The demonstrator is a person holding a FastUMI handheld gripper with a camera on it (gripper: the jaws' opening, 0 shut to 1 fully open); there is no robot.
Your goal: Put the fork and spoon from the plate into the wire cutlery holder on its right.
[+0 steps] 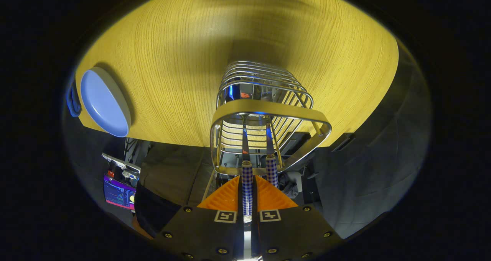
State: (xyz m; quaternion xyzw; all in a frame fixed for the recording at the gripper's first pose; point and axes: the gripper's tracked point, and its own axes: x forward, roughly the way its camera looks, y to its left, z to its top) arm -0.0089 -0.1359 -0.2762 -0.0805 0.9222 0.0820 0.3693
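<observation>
The wire cutlery holder point(264, 111) stands on the wooden table, just ahead of my fingers. Two pieces of cutlery with blue-checked handles stand in it, heads down. One handle point(247, 184) runs straight between my fingers, and my gripper point(247, 180) is shut on it. The other handle point(271, 171) leans just to its right, free of the fingers. Their heads are down among the wires, so I cannot tell which is the fork and which the spoon. The blue plate point(103, 102) lies far to the left of the holder with nothing on it.
The table's edge point(172, 142) runs under the holder, which stands close to it. Below the edge are dark cloth, a lit screen point(119, 194) and some cables. Open wood stretches beyond and to both sides of the holder.
</observation>
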